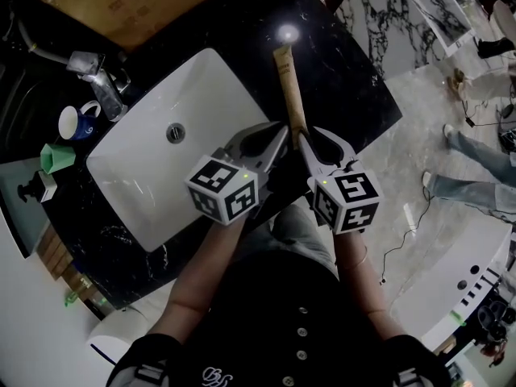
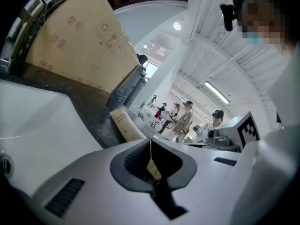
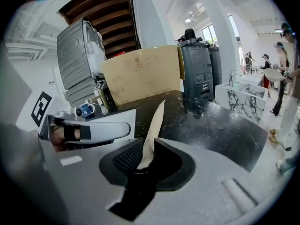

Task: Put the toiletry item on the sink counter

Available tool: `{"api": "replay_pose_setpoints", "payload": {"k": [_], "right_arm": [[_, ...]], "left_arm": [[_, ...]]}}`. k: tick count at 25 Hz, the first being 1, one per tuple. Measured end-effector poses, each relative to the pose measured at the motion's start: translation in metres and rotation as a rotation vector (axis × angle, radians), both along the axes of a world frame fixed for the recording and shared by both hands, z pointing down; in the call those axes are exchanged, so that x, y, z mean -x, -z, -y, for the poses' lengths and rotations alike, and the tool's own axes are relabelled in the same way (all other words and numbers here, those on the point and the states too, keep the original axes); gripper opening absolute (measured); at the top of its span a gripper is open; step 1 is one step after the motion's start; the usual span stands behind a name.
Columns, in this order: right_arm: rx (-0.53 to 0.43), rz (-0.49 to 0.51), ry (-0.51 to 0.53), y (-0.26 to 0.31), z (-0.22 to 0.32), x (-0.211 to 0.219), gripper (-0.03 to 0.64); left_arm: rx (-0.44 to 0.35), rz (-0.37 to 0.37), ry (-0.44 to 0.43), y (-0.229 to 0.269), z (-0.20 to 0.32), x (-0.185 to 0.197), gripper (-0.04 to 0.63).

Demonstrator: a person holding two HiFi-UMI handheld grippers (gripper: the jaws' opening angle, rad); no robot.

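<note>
Between the jaws of the right gripper [image 3: 149, 143] the near end of the toothbrush package [image 3: 154, 118] is seen edge-on. The pads are closed against its sides, though the hold is judged light. The left gripper [image 2: 151, 143] is closed as well — only a thin tan edge of the same package is pinched between its tips.

From the two grips the long carton runs away over the black sink counter [image 1: 347, 87], just right of the white basin [image 1: 137, 176]. Whether its far end touches the stone cannot be told.

The placing step is judged to be in hand and nearly done. What is called for next is that the package be lowered flat, both pairs of jaws be let apart, and the grippers be drawn back toward the person without the thin edge being dragged along.

Little stands in the way. The basin's rim lies just beside the carton, so a sideways nudge could tip it in. The faucet [image 1: 101, 79], a blue mug [image 1: 76, 122] and a soap dispenser [image 1: 37, 189] are grouped on the basin's other side — well apart. A cardboard box [image 1: 137, 2] stands behind the counter.
</note>
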State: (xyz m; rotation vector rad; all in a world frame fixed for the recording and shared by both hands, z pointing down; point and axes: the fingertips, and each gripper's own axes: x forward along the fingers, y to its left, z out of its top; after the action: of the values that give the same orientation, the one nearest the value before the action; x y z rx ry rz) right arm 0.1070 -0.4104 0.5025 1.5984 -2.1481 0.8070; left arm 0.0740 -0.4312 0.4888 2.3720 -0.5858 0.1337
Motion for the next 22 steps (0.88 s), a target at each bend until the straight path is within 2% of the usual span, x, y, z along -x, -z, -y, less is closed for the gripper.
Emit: {"api": "replay_pose_setpoints", "payload": {"k": [5,8,16,22], "right_arm": [[0.004,-0.015,0.001,0.000,0.000,0.000,0.116],[0.006,-0.026,0.004,0.001,-0.001,0.000,0.177],[-0.045,-0.013,-0.001,0.014,-0.002,-0.006,0.204],[-0.127,0.034,0.058,0.045,-0.011,-0.001,0.206]], "left_arm": [[-0.003,0.005,-0.004,0.000,-0.001,0.000,0.015],[-0.003,0.010,-0.003,0.000,-0.002,0.000,0.015],[-0.039,0.019,0.016,0.011,-0.005,0.002,0.015],[-0.149,0.075,0.062,0.033,-0.016,0.002,0.015]]}}
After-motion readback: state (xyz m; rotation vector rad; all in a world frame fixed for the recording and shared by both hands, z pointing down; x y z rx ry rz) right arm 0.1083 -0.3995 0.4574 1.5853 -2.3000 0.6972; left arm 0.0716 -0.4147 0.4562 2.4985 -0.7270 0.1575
